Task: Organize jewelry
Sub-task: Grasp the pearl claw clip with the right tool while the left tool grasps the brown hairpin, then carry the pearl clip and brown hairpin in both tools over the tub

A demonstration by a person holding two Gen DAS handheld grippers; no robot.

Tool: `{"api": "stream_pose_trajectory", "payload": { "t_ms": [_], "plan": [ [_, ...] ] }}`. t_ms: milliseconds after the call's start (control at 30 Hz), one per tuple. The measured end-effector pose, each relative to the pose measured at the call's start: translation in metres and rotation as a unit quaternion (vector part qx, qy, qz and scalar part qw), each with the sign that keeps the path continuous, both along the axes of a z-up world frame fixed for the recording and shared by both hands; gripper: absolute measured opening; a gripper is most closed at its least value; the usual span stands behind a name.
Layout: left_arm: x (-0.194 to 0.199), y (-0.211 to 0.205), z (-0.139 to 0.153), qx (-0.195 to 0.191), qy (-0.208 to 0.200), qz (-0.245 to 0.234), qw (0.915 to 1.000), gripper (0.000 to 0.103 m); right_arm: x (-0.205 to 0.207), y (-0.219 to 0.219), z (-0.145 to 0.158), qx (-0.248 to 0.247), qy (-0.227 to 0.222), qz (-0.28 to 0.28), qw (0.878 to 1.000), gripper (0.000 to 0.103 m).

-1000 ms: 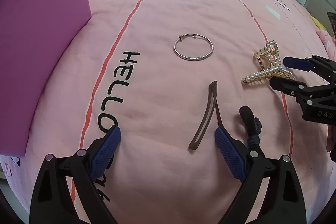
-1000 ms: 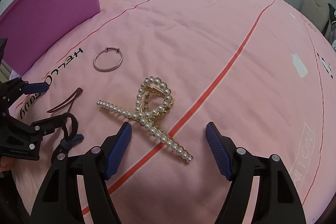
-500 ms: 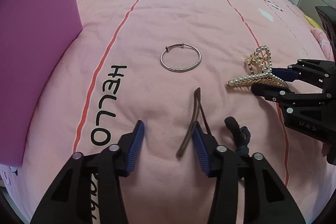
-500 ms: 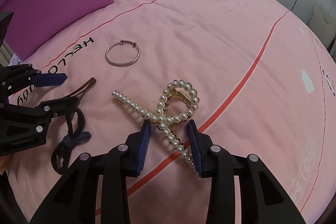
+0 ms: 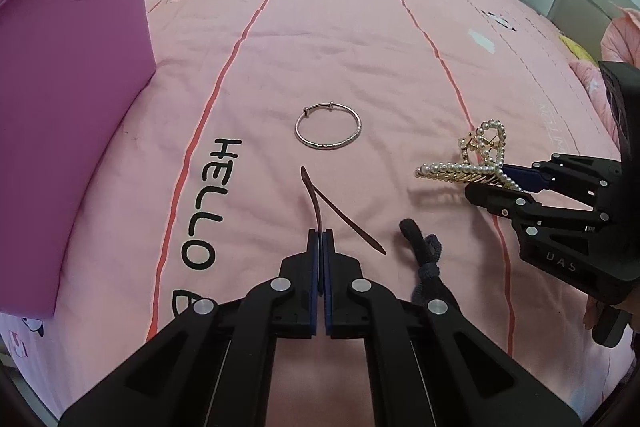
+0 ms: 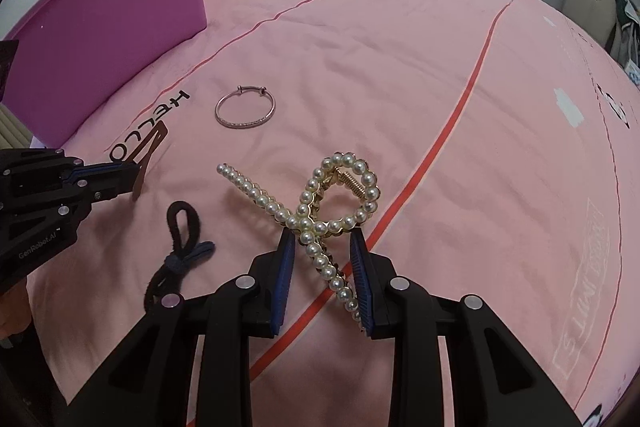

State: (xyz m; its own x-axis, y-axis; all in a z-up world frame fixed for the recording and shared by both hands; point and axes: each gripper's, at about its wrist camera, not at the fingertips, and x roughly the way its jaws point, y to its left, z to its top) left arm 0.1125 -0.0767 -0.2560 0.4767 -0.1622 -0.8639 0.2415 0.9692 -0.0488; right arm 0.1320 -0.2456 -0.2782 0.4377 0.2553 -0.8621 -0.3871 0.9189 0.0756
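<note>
- The thin brown metal hair clip is pinched between the pressed-together jaws of the left gripper, lifted off the pink bedspread.
- The pearl-studded gold claw clip is clamped by the right gripper.
- A silver bangle and a dark hair tie are left lying nearby on the bedspread.

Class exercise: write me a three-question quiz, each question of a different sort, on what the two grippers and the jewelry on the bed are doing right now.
1. True or false: the left gripper is shut on the brown hair clip.
2. What does the right gripper hold? A) bangle B) pearl claw clip C) hair tie
3. Fill in: the bangle lies flat on the pink ____.

Key: 1 true. 2 B, the pearl claw clip; the hair tie lies untouched. 3 bedspread.
</note>
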Motion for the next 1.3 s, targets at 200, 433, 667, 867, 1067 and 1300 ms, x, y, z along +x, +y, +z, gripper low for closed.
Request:
{"api": "stream_pose_trajectory", "payload": {
  "t_ms": [200,433,667,867,1067,1300],
  "plan": [
    [-0.019,0.009,0.025,-0.026,-0.007,-0.012,0.9996,0.002,-0.033,-0.009,0.022,0.031,-0.012,-0.059,0.998,0.027],
    [-0.043,0.027,0.069,-0.047,-0.033,-0.013,0.9982,0.002,-0.079,-0.013,0.061,0.065,-0.034,-0.132,0.989,0.027],
    [-0.066,0.059,0.111,-0.063,-0.062,0.000,0.9961,0.002,-0.117,-0.005,0.103,0.089,-0.062,-0.174,0.979,0.027],
    [-0.087,0.089,0.151,-0.066,-0.097,0.008,0.9931,0.002,-0.141,0.014,0.139,0.099,-0.085,-0.178,0.975,0.027],
    [-0.099,0.129,0.190,-0.060,-0.129,0.022,0.9895,0.002,-0.145,0.049,0.185,0.124,-0.116,-0.149,0.974,0.027],
    [-0.083,0.195,0.222,-0.032,-0.154,0.075,0.9847,0.002,-0.108,0.115,0.226,0.164,-0.134,-0.086,0.974,0.028]
  ]
}}
